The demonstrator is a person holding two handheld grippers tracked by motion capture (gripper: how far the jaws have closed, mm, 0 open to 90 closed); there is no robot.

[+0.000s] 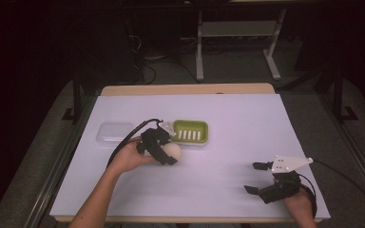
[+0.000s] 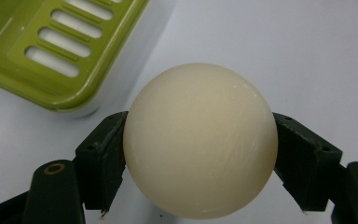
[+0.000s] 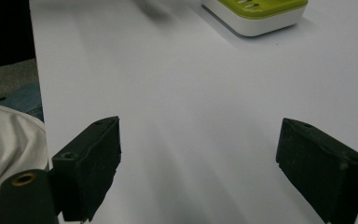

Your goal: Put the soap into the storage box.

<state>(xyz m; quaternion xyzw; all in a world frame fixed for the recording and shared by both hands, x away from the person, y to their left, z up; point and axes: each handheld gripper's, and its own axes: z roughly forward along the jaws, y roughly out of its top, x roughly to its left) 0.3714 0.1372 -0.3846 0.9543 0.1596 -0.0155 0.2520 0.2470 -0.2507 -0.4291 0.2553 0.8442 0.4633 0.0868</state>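
A cream round soap ball sits clamped between the two black jaws of my left gripper, just in front of the green slotted soap dish. In the high view the ball shows pale at the gripper's tip, near the dish's front left corner. The green dish fills the upper left of the left gripper view and holds nothing. My right gripper rests near the table's front right, jaws wide apart with only white table between them.
A clear plastic lid lies left of the dish. White paper covers the table; wooden edge at the back. The dish's corner shows far off in the right gripper view. A white sleeve is at its left.
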